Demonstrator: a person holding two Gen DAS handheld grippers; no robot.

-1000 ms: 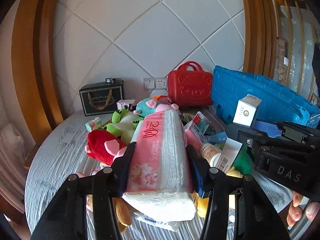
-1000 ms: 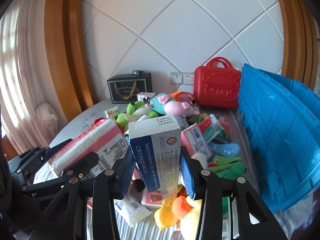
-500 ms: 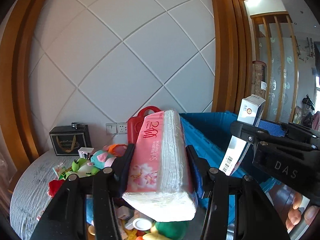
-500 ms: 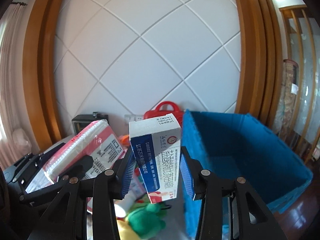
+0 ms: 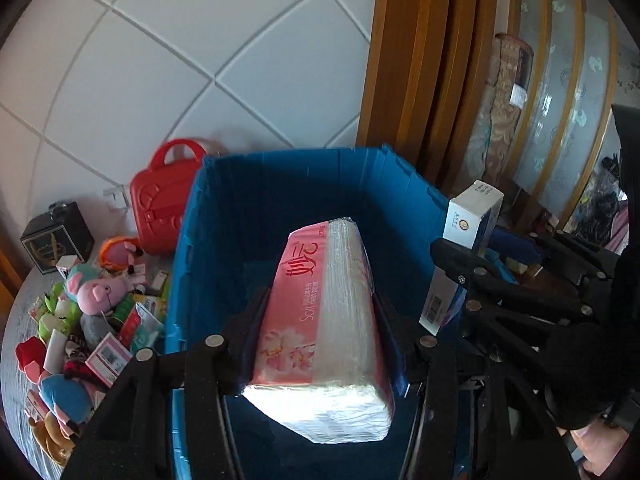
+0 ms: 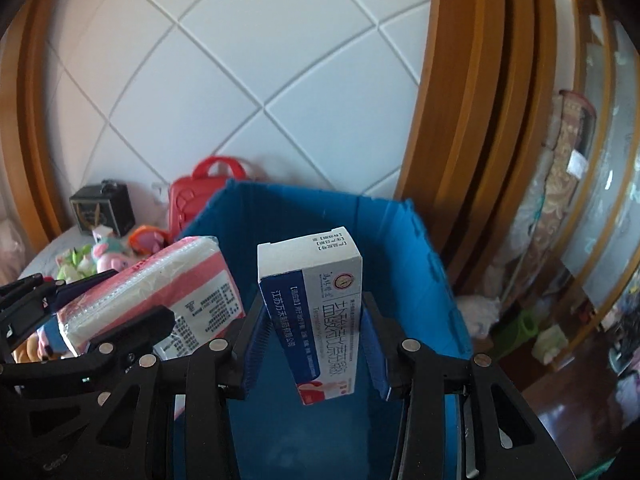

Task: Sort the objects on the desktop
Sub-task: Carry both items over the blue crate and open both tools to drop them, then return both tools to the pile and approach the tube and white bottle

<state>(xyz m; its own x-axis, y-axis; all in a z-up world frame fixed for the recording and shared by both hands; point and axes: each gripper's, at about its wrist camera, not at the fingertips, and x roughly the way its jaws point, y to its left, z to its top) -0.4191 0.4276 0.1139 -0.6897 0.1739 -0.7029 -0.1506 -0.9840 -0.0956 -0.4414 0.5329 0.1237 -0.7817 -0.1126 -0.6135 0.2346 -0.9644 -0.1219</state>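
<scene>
Left wrist view: left tongs [image 5: 320,332] clamp tissue pack [image 5: 324,320] over blue bin [image 5: 280,200]; right tongs [image 6: 312,344] clamp box [image 6: 316,304] there too. Neither dropped; toy pile [image 5: 80,312] remains on worktop [image 5: 18,368], left.

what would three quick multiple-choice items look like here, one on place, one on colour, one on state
1. Where is the tissue pack?
A. among the toys
B. held over the blue bin
C. on the floor

2. What colour is the small case beside the bin?
A. red
B. green
C. white

3. What is the right gripper doing?
A. hanging open
B. shut on nothing
C. shut on the medicine box

Answers:
1 B: the left gripper clamps the pack, with the bin's inside behind and below it.
2 A: its body and handle are red.
3 C: both pads press the box's sides.
</scene>
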